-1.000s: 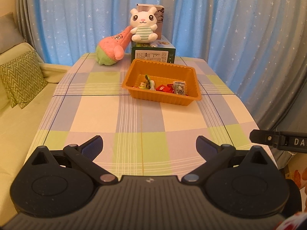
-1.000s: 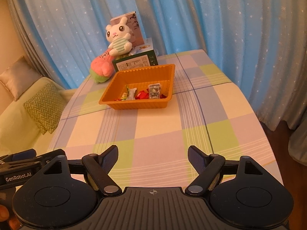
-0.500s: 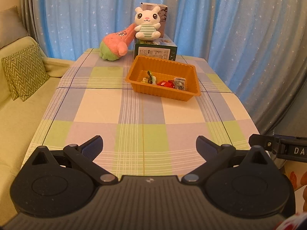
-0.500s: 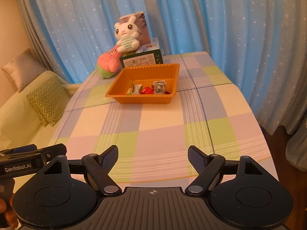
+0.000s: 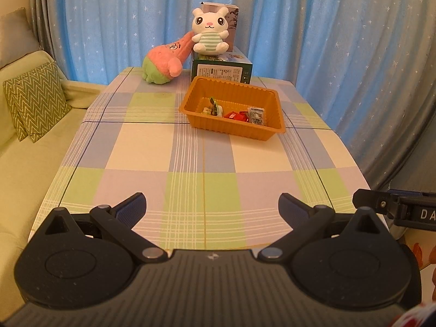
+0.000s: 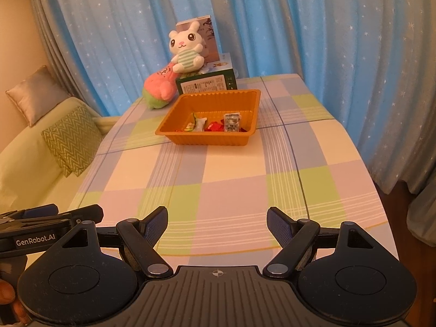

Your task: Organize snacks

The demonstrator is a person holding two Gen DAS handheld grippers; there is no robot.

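Left tool [image 5: 212, 208] and right tool [image 6: 217, 222] side by side, tilted downward, fingers wide apart, empty.

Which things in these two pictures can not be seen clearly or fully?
- Snack packets in the orange tray: too small to read in both views; the tray's near wall hides the lowest ones.
- Green box: print too small; the tray covers its base.
- Upright box: the white bunny plush hides its front.
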